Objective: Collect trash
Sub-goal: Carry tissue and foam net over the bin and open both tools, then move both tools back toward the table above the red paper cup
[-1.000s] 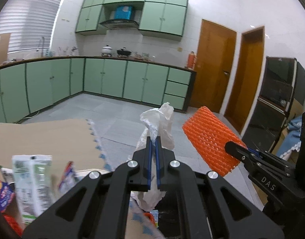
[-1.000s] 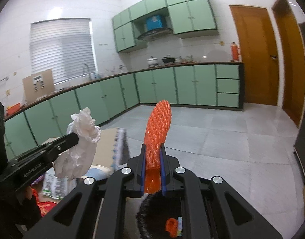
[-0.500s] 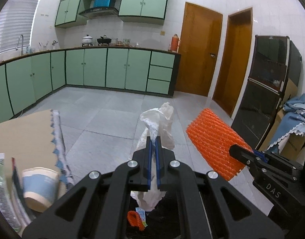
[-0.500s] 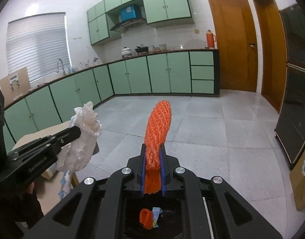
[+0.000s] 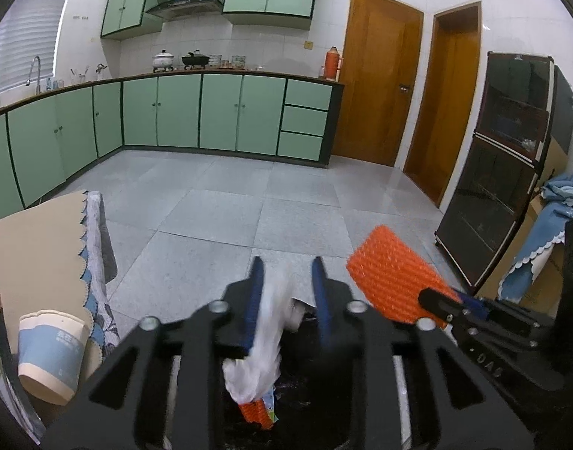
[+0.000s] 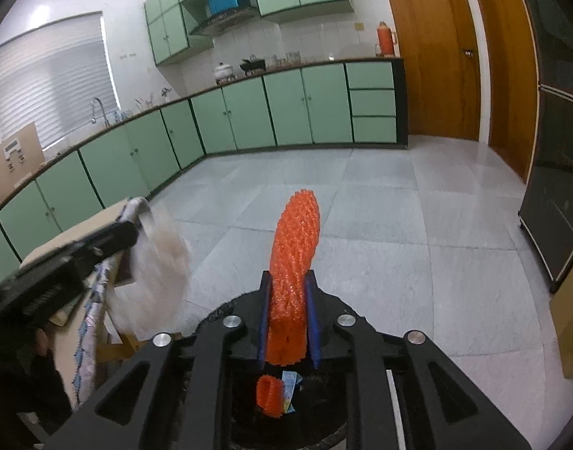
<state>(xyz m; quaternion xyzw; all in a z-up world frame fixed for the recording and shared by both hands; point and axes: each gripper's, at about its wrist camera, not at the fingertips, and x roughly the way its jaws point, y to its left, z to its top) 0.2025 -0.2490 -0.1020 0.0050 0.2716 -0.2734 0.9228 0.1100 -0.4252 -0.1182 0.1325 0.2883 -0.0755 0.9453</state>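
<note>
Drop-off step imo: both grippers hang over the black bin [image 6: 323,405], which already has an orange scrap and a small blue-green wrapper inside.

Left gripper [image 5: 288,281] has its fingers spread wide, and the crumpled white plastic bag [image 5: 262,356] is blurred between them, prob falling loose toward the bin mouth, not pinched afaict.

Right gripper [image 6: 288,311] fingers look parted around the orange foam fruit net [image 6: 295,262], which stands upright between them, lower end over the bin. Can't tell if it's clamped or already let go.

Next move prob: make sure the net actually drops clear, then swing back to the table [image 5: 31,247] on the left for the paper cup [image 5: 50,352] lying on its side.

Pose: both tools level, pointing forward across the kitchen floor, side by side w/ right one just beside left.
</note>
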